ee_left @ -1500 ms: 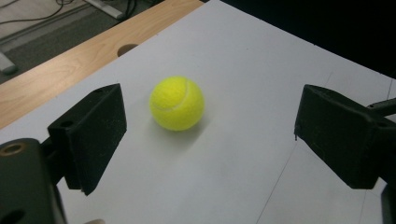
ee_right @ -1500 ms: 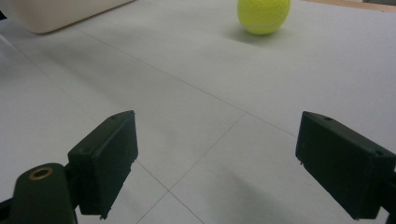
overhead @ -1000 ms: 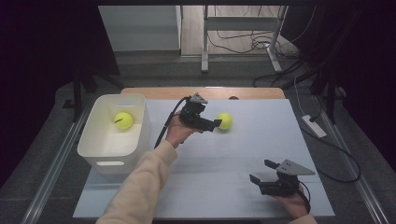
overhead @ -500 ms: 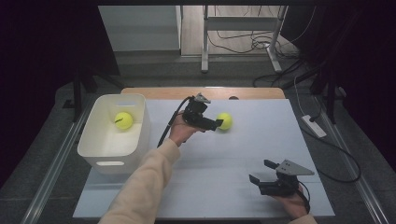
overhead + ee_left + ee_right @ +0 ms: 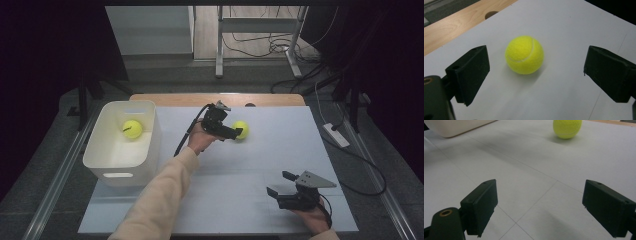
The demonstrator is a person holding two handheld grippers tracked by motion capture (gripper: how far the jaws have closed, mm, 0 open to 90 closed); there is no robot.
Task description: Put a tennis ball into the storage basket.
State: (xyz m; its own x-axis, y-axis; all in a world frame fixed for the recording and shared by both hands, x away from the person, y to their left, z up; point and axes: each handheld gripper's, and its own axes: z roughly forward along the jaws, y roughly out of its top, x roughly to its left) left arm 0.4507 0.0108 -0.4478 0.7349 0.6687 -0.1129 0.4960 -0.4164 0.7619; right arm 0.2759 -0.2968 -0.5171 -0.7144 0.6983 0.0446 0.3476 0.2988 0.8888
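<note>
A yellow tennis ball [image 5: 241, 130] is seen lying on the white table cover [image 5: 240, 170], near the far edge of the table. The left gripper [image 5: 233, 134] is held right up against the ball, on its left side in the high view. In the left gripper view the ball [image 5: 524, 55] is seen just ahead of the two black jaws, in line with the gap, not yet between them. The jaws are spread wide and nothing is touched by them. They have just been opening more, with nothing between them.

Compared with a second ago, the left gripper is found a little nearer to the ball and a little lower. The ball is seen in the same spot as before.

The right gripper [image 5: 279, 186] is held low over the near right part of the table cover, well apart from the ball. Its jaws are spread wide too, and nothing is held in them. It is found in the same place as a second ago. In the right gripper view the ball [image 5: 567, 128] is seen far off.

A second tennis ball [image 5: 132, 128] is seen inside the white bin [image 5: 120, 172] at the left of the table. It has not been moved.
</note>
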